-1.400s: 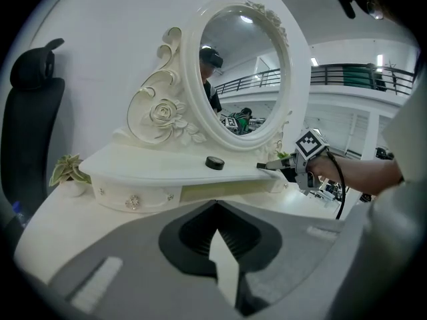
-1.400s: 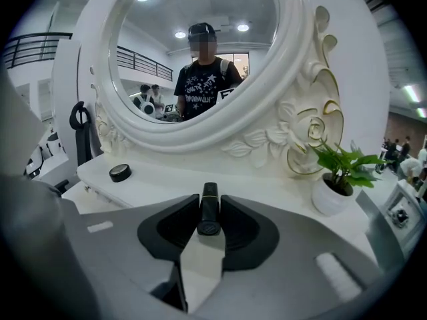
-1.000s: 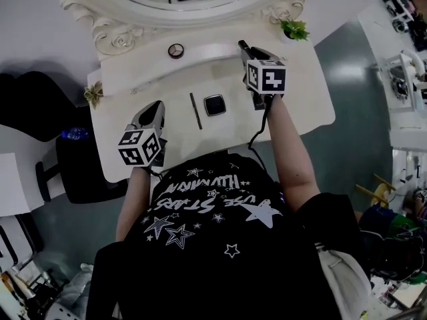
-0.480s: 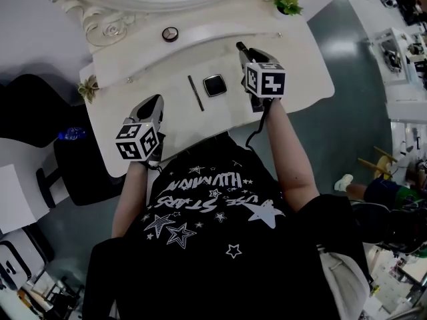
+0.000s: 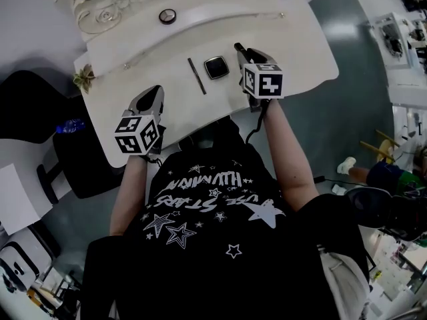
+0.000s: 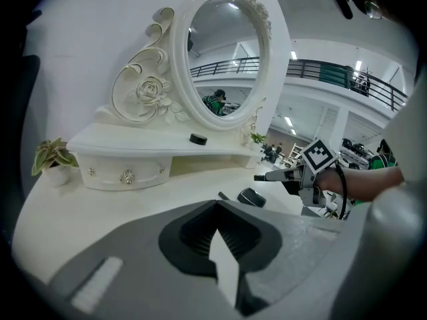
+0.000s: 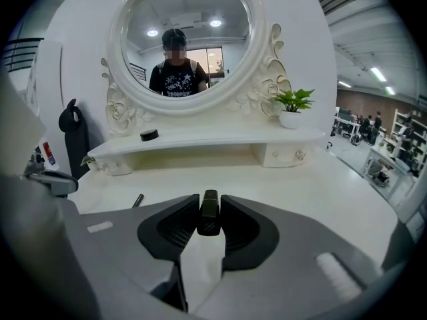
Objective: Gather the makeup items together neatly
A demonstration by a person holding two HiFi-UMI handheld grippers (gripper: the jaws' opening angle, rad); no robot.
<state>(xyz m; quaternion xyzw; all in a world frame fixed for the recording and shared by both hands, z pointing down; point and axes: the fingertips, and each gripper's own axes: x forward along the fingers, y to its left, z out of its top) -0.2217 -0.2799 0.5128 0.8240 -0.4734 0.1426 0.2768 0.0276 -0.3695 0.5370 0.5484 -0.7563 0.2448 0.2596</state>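
My right gripper (image 5: 239, 49) is shut on a small black makeup tube (image 7: 209, 213) and hangs over the white vanity table (image 5: 293, 52), just right of a black square compact (image 5: 216, 67). A dark makeup pencil (image 5: 197, 76) lies left of the compact. A round black compact (image 5: 167, 17) sits on the raised shelf under the mirror. My left gripper (image 5: 157, 90) is over the table's near left part, jaws shut with nothing between them. In the left gripper view the square compact (image 6: 251, 197) and pencil (image 6: 223, 196) lie just beyond its jaws.
An oval mirror (image 7: 181, 39) with an ornate white frame stands behind the shelf (image 7: 200, 142). A potted plant (image 7: 291, 107) is on the shelf's right end, and a smaller plant (image 6: 52, 159) stands at the table's left. A black chair (image 5: 80, 159) is left of the table.
My right gripper has come nearer and lower with the tube, now close beside the square compact. The left gripper has drifted a little forward and down. The head view has tilted.
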